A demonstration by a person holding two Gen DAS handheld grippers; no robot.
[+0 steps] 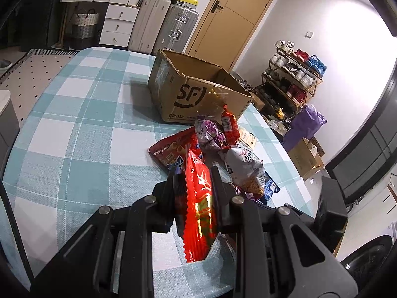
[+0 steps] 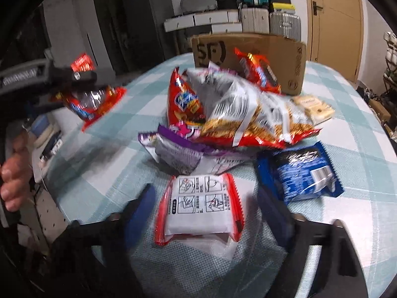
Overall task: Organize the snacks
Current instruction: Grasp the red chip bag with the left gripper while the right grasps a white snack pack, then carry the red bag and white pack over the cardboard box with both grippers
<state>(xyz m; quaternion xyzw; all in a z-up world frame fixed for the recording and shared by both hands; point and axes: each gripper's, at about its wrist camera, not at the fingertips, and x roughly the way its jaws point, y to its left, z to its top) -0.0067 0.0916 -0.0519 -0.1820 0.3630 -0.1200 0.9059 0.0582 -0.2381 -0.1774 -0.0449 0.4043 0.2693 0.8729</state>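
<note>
My left gripper (image 1: pixel 196 173) is shut on a red snack bag (image 1: pixel 198 198) and holds it above the checked table (image 1: pixel 74 124). The same bag (image 2: pixel 91 99) and left gripper (image 2: pixel 82 77) show blurred at the left of the right wrist view. An open SF cardboard box (image 1: pixel 198 89) stands beyond the snack pile (image 1: pixel 223 144). My right gripper (image 2: pixel 206 198) is open around a white and red packet (image 2: pixel 198 211) that lies on the table (image 2: pixel 347 236). A blue packet (image 2: pixel 300 173), a purple bag (image 2: pixel 178 154) and a large white-orange bag (image 2: pixel 248 114) lie in the heap before the box (image 2: pixel 248 52).
Suitcases (image 1: pixel 163 22), a white drawer unit (image 1: pixel 116 22) and a wooden door (image 1: pixel 230 17) stand behind the table. A shoe rack (image 1: pixel 292 79) and a purple bag (image 1: pixel 305 126) are to the right, past the table's edge. A person's hand (image 2: pixel 12 178) is at far left.
</note>
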